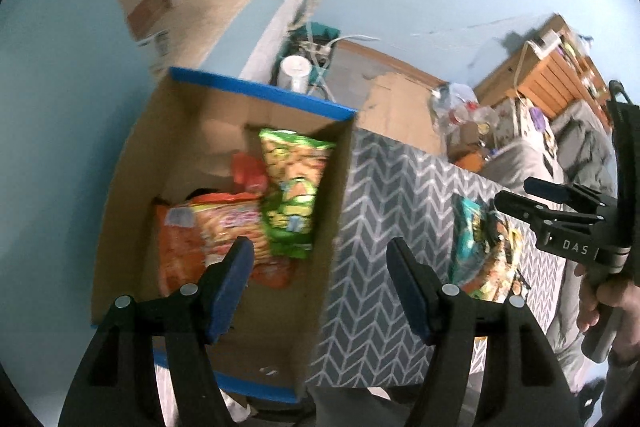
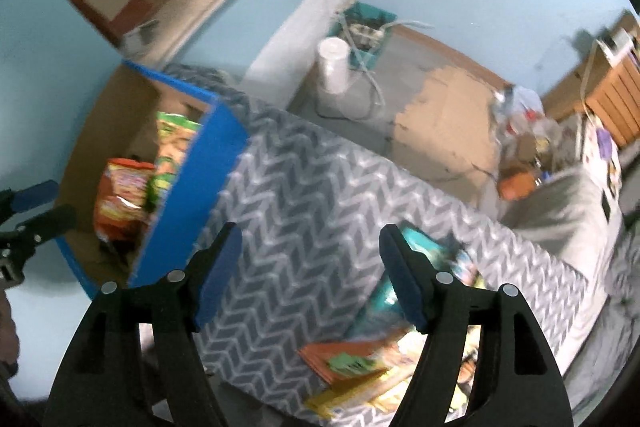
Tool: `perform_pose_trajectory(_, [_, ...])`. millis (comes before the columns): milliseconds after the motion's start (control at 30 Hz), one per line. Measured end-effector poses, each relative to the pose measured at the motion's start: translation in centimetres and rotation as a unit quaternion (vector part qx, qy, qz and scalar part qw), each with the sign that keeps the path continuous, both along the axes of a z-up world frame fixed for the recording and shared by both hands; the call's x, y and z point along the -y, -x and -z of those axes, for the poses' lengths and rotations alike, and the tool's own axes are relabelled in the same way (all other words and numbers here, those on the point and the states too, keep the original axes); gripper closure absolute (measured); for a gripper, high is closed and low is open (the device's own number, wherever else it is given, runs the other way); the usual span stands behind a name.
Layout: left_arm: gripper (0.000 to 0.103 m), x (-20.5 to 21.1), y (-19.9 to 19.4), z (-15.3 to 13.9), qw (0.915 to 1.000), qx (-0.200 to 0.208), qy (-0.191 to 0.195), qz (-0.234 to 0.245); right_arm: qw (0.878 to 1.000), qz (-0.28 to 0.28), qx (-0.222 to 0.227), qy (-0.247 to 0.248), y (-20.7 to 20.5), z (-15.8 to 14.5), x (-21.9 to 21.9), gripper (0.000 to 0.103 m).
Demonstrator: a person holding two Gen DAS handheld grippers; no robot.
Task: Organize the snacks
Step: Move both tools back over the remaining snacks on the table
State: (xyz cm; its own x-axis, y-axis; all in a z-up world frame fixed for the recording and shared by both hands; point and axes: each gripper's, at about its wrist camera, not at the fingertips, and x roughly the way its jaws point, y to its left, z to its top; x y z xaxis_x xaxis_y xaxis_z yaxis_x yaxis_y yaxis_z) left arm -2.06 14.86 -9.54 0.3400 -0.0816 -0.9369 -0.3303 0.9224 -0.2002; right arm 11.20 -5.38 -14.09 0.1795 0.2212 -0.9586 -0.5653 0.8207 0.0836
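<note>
Both hand-held grippers, left [image 1: 320, 267] and right [image 2: 310, 253], hang released and empty, the left above the blue-edged cardboard box [image 1: 260, 91] already holding orange and green snack bags [image 1: 294, 187], the right nearing loose packets [image 2: 360, 363] on the chevron-clothed desk [image 2: 312, 195], probably next

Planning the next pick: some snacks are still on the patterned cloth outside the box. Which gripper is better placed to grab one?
Probably the right gripper: its open jaws hang right by the loose snack packets on the cloth. The left gripper, empty, sits over the box.
</note>
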Motion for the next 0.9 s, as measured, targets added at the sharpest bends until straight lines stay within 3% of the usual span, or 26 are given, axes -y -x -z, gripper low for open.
perform_pose_trajectory(300, [0.033, 6.5, -2.9, 0.1, 0.9972, -0.005, 0.010, 0.074, 0.998, 0.056, -0.009, 0.023, 0.1, 0.8, 8.0, 0.030])
perform_pose_trajectory(467, [0.022, 9.6, -3.9, 0.0, 0.9945, 0.000, 0.017, 0.104, 0.996, 0.090, -0.013, 0.022, 0.2, 0.9, 11.8, 0.029])
perform_pose_trajectory(633, [0.022, 13.0, -5.0, 0.6, 0.9884, -0.013, 0.012, 0.151, 0.992, 0.124, -0.017, 0.023, 0.4, 1.2, 15.2, 0.024])
perform_pose_trajectory(900, [0.022, 18.6, -6.2, 2.5, 0.9775, -0.039, 0.031, 0.205, 0.983, 0.179, -0.038, 0.028, 1.0, 2.9, 20.8, 0.024])
